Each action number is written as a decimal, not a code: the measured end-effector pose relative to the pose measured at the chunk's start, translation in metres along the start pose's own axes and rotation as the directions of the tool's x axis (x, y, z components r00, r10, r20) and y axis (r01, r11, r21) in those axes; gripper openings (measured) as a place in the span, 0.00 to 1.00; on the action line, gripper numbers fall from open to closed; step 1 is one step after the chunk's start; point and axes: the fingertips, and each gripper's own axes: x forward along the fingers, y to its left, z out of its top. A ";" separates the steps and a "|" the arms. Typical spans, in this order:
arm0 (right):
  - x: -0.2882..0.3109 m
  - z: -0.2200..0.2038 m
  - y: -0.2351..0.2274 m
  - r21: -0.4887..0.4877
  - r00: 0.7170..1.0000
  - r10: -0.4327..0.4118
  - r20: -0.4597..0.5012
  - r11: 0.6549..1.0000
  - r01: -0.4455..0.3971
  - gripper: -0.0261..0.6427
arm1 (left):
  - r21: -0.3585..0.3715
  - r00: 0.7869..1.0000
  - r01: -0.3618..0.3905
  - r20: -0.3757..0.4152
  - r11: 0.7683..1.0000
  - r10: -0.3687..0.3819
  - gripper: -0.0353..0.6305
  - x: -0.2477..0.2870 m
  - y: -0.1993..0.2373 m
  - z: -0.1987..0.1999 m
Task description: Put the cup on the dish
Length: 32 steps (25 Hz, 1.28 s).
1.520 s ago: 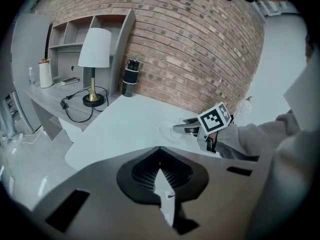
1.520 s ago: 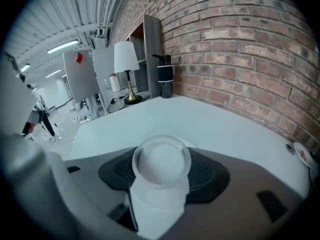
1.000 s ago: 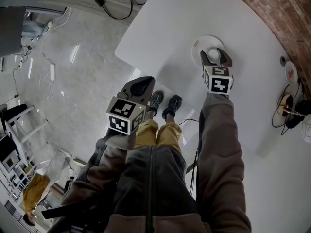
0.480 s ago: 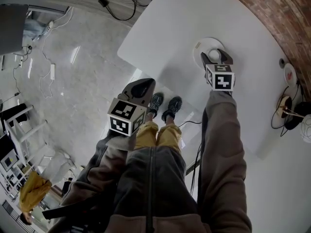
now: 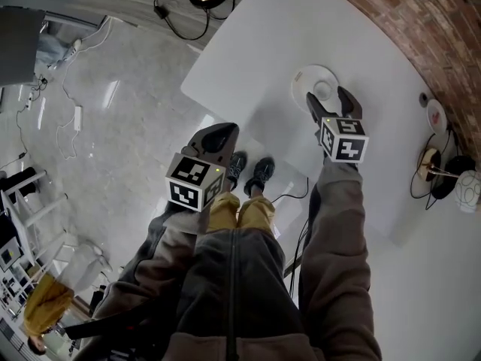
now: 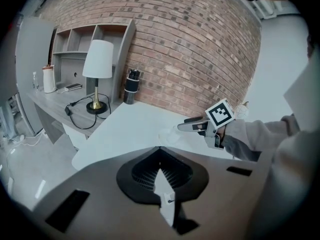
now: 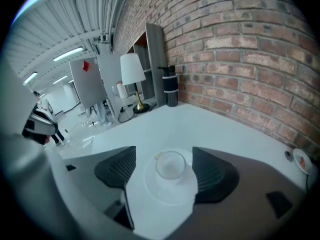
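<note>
Beyond dish (image 7: 170, 195) — lamp (image 7: 132, 69), black bottle (image 7: 171, 91) by brick wall (image 7: 240, 49) — well apart.

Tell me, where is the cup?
The cup sits on the white dish, on the white table near the brick wall, upper right in the head view.

Head view: high above, facing steeply down, the dish (image 5: 314, 83) far below on the desk (image 5: 248, 43). Right gripper view: close behind and just above the dish, facing the brick wall (image 7: 240, 39) beyond it. Left gripper view: well back from the dish, off the desk's edge, facing the same wall. Shared by all three: dish and desk.
</note>
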 end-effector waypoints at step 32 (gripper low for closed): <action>-0.450 0.261 0.072 0.031 0.616 -0.260 0.743 0.933 0.357 0.04 | 0.422 0.768 0.076 0.552 0.903 -0.323 0.06 -0.182 -0.195 0.308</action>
